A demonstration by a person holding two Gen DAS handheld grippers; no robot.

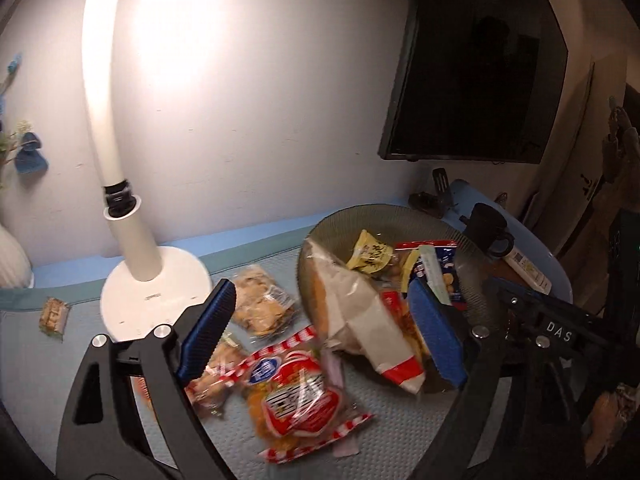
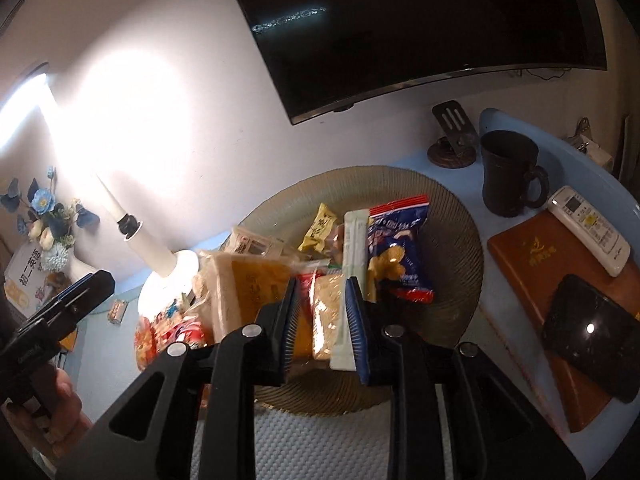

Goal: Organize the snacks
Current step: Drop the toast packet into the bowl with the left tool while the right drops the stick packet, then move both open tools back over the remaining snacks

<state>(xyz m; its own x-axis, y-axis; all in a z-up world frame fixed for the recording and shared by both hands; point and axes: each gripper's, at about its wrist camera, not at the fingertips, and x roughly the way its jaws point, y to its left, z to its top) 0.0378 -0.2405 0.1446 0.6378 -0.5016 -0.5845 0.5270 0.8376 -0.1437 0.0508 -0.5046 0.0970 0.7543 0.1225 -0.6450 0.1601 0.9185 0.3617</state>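
Observation:
A ribbed glass plate (image 1: 472, 264) (image 2: 452, 232) holds several snacks, among them a blue bag (image 1: 444, 268) (image 2: 396, 248) and a small yellow pack (image 1: 370, 256) (image 2: 320, 228). My right gripper (image 2: 323, 324) is over the plate's near side, shut on a clear pack of pale crackers (image 2: 326, 316). A large orange-and-white pack (image 1: 360, 320) (image 2: 248, 292) leans over the plate's left rim. My left gripper (image 1: 320, 332) is open above a red-and-white striped bag (image 1: 292, 392) lying on the mat. A hand (image 2: 60, 400) holds the left gripper at the left edge of the right wrist view.
A white lamp base (image 1: 152, 296) stands at the left, with a clear cracker pack (image 1: 260, 300) beside it and a small snack (image 1: 54, 316) further left. Right of the plate are a black mug (image 2: 508, 172), a remote (image 2: 588, 228), a brown book (image 2: 540, 264) and a black case (image 2: 592, 332).

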